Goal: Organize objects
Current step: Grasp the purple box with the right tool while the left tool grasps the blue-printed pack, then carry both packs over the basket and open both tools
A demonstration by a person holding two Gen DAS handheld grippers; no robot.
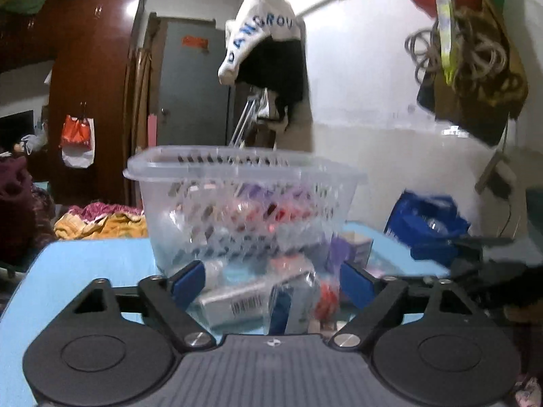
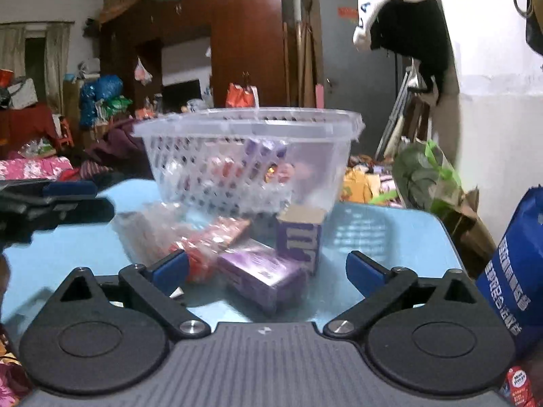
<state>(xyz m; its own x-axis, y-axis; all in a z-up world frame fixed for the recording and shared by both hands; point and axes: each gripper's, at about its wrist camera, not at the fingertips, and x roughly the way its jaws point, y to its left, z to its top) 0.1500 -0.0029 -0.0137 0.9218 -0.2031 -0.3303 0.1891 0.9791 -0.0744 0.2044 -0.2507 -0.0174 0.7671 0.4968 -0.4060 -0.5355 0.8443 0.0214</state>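
A clear plastic basket (image 1: 190,169) (image 2: 325,125) stands on the light blue table (image 1: 91,264) (image 2: 383,234) and holds several small packets. In front of it lie loose items: a silver box with a barcode (image 1: 237,300), a purple box lying flat (image 2: 264,274), an upright purple box (image 2: 298,240) and a red packet (image 2: 217,237). My left gripper (image 1: 273,279) is open, its fingers on either side of the silver box. My right gripper (image 2: 268,268) is open around the flat purple box. The left gripper shows at the left edge of the right wrist view (image 2: 57,203).
A blue printed bag (image 2: 516,271) (image 1: 427,224) stands at the table's right edge. A dark wooden wardrobe (image 2: 244,40), a grey door (image 1: 193,91) and hanging clothes (image 1: 271,54) are behind. Piles of cloth (image 1: 101,220) lie beyond the table's far edge.
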